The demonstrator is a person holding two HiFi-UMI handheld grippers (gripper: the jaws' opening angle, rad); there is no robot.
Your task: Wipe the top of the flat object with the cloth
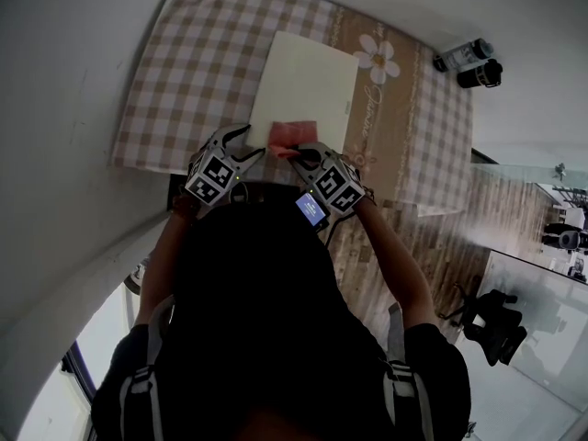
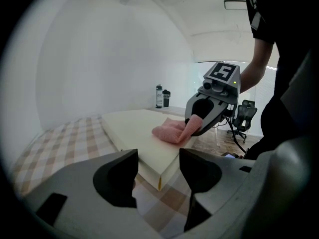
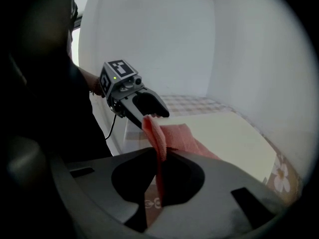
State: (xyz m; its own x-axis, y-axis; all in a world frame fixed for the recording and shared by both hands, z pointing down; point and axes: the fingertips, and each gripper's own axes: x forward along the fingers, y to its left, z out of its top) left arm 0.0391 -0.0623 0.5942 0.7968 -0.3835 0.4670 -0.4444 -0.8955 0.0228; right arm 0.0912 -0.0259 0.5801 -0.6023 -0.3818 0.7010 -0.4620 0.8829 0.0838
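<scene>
A flat cream pad (image 1: 305, 85) lies on the checked tablecloth (image 1: 193, 72). A pink cloth (image 1: 288, 135) rests on the pad's near edge. My right gripper (image 1: 296, 152) is shut on one end of that cloth, and in the right gripper view the cloth (image 3: 172, 133) rises from between my right gripper's (image 3: 160, 169) jaws and spreads onto the pad (image 3: 234, 133). My left gripper (image 1: 253, 141) stands open just left of the cloth, nothing in it. In the left gripper view its jaws (image 2: 158, 169) frame the pad's corner (image 2: 149, 156), with the cloth (image 2: 172, 132) beyond.
Two dark bottles (image 1: 470, 62) stand on the floor past the table's far right corner. An office chair (image 1: 491, 324) is at the right on the wood floor. A white wall runs along the table's left side. A flower print (image 1: 378, 58) marks the tablecloth beside the pad.
</scene>
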